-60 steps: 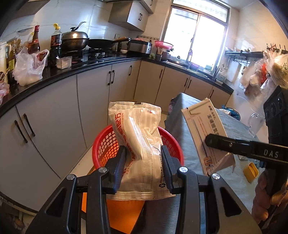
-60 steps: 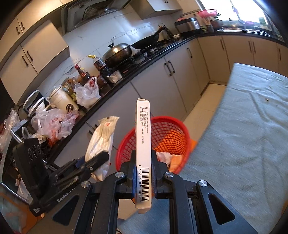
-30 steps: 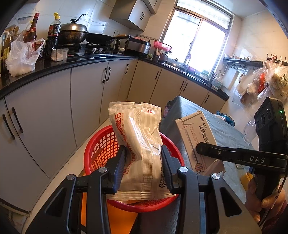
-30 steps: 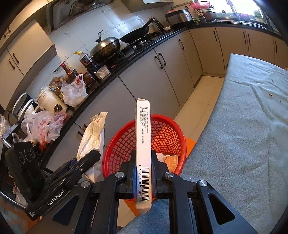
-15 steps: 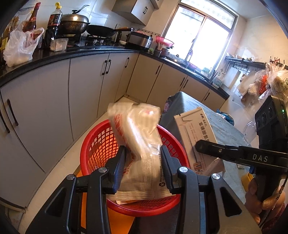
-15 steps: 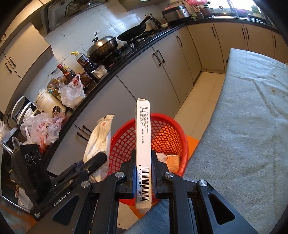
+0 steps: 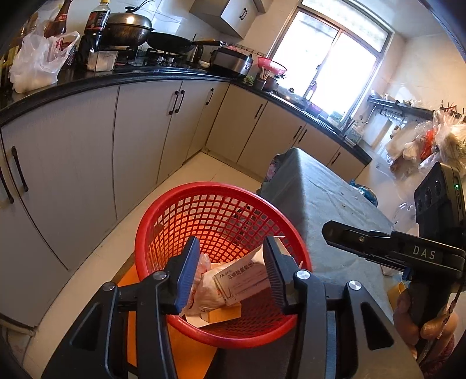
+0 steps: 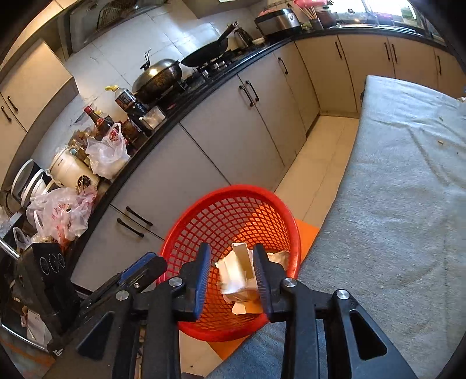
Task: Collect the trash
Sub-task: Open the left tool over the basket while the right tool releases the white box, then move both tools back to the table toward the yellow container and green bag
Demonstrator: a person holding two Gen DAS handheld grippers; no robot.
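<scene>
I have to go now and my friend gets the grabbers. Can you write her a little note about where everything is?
Left gripper: jaws opening, nothing between them.
Right gripper: jaws opening, also empty.
Both hang over the red basket beside the cloth-covered table.
Done: the white box and plastic bag lie in the basket.
Left: only small crumbs show on the table; check elsewhere for more trash.

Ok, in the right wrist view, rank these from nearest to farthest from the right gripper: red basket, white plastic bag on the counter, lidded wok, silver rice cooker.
1. red basket, just below the right gripper, whose jaws are opening with nothing held.
2. white plastic bag, left, on the counter.
3. lidded wok, farther along the counter.
4. silver rice cooker, far end, top right.
</scene>
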